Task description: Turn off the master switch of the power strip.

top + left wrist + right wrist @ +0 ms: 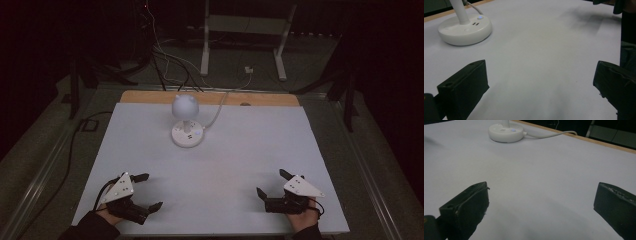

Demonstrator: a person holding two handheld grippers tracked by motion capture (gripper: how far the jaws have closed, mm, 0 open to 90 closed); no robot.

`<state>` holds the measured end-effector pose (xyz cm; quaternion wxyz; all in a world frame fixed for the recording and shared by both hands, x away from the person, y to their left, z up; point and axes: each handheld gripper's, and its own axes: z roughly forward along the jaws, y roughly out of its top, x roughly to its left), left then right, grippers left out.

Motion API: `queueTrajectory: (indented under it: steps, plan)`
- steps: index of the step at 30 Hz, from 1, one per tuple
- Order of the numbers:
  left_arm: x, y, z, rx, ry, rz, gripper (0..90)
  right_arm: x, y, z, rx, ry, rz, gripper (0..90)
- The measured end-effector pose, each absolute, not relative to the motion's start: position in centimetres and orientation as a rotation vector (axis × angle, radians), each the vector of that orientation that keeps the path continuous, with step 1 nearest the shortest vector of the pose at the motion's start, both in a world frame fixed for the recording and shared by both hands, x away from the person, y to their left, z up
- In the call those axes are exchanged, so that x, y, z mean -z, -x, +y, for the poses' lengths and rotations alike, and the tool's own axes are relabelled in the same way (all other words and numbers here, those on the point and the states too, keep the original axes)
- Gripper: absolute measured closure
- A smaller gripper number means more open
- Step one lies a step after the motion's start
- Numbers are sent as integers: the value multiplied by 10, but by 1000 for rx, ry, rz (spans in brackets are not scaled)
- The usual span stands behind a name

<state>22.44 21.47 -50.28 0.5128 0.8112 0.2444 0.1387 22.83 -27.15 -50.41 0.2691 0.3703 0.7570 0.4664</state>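
A white desk lamp (185,107) with a round head stands on its disc base (187,134) at the far middle of the white table (250,145). A small blue light glows on the base (465,28), which also lies far ahead in the right gripper view (506,132). My left gripper (149,191) rests open near the front left edge, its jaws wide apart over bare table (539,82). At the front right my right gripper (272,182) is open too, with nothing between its jaws (541,197).
The lamp's white cable (216,116) runs from the base over the table's back edge (551,134). A wooden strip (150,97) borders that edge. Dark floor with cables and a white stand (242,25) lies beyond.
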Motion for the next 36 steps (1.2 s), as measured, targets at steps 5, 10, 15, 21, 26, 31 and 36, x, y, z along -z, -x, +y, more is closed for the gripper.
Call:
queueTrajectory:
  steps: [5, 10, 15, 21, 26, 31, 36]
  plan:
    - [498, -224, 210, -319, -1957, 573, 3, 502, -226, -272, -1264, -988, 2029, 0]
    - [494, -226, 206, -301, -1961, 570, 3, 503, -226, -270, -1262, -986, 2028, 0]
    - [487, -228, 202, -309, -1977, 552, 3, 503, -226, -270, -1273, -980, 2031, 0]
    - [477, -234, 197, -316, -1982, 543, 3, 502, -226, -270, -1271, -982, 2026, 0]
    - [469, -241, 192, -311, -1984, 535, 3, 503, -226, -270, -1280, -978, 2031, 0]
    - [463, -249, 185, -292, -1985, 529, 3, 503, -226, -270, -1284, -982, 2030, 0]
    - [457, -256, 177, -281, -1988, 522, 3, 503, -225, -270, -1289, -984, 2029, 0]
